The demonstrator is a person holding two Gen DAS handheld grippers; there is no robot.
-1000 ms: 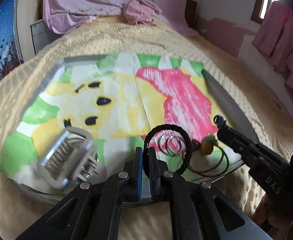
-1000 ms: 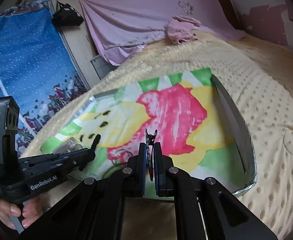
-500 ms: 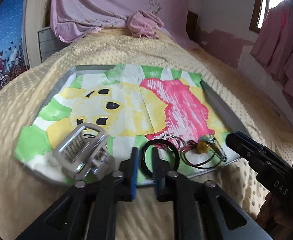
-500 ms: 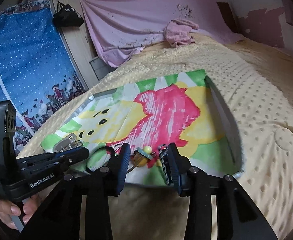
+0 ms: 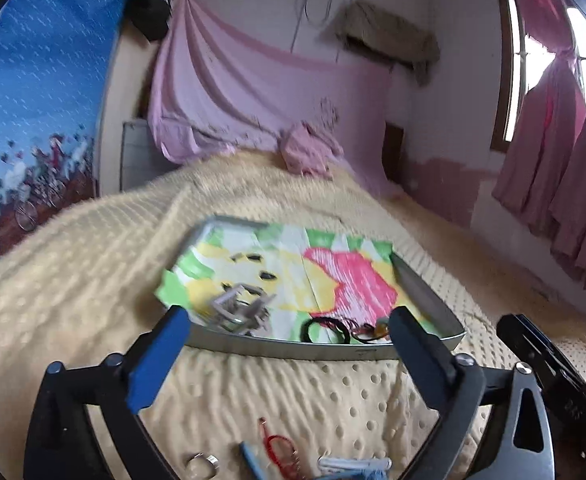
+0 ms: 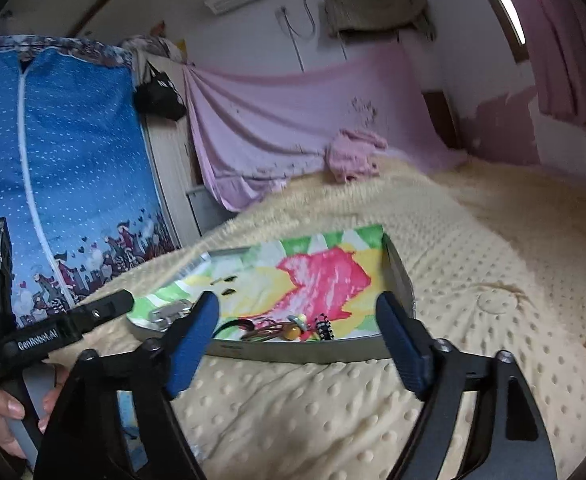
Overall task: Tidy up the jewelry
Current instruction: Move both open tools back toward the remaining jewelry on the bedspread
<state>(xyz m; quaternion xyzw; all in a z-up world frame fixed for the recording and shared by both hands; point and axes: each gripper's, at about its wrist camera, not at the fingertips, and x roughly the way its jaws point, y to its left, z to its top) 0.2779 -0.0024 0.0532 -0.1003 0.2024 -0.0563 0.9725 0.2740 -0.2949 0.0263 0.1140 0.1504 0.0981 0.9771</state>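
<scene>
Jewelry lies in the metal tray on the bed, just ahead of the left gripper: a black bracelet and a silver holder; its jaws have just been opening, nothing between them. Nearer lie what may be a ring and red cord, blurred.

Ahead of the right gripper, jaws likewise just opened and empty, a beaded piece and amber bead sit at the tray's near edge.

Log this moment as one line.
left tool: open, empty, jaws just opened | right tool: open, empty, jaws just opened | black band, hair clip: in tray | loose items: on blanket
</scene>
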